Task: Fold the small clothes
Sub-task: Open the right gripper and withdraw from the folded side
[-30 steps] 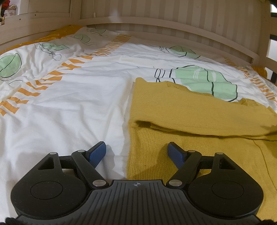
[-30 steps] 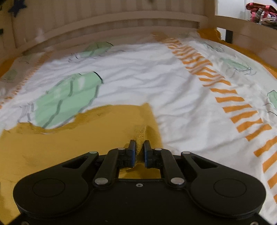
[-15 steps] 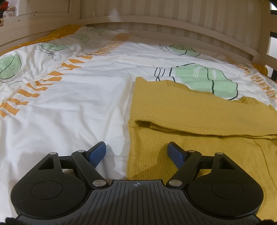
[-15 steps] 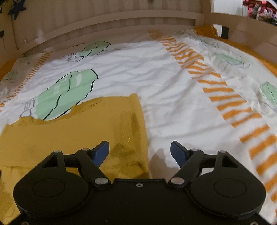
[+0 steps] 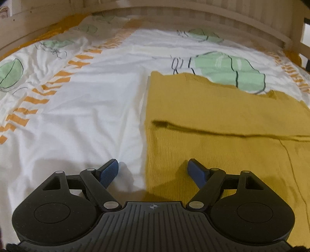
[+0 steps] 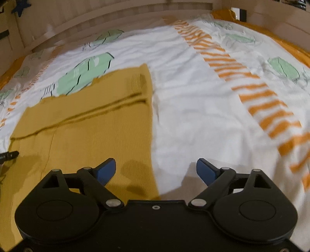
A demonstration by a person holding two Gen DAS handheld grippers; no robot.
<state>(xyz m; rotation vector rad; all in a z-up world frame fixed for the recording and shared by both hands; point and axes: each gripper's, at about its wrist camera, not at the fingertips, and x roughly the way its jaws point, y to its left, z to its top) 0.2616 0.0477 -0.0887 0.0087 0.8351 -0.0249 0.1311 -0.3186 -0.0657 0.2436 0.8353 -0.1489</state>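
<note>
Mustard knit garment [image 5: 222,120] lies flat on the bed's white patterned cover [image 5: 87,116], its far part folded over the near part; left gripper [image 5: 153,168] spread wide above its left edge, grasping nothing. Right gripper [image 6: 156,168] straddles the right edge, fingers [image 6: 106,170] opening, cloth beneath but unpinched.

Ahead of the left claw [image 5: 153,170] and to its left, the white printed bed cover [image 5: 93,120] lies flat and bare up to the pale wooden slatted bed rail [image 5: 193,13], which closes off the far side. To its right the flat mustard-yellow knitted garment [image 5: 222,147] raises only a low folded ridge. Right of the right claw [image 6: 156,170], whose jaws are opening over the garment's edge without touching it, the cover runs open to the rail.
</note>
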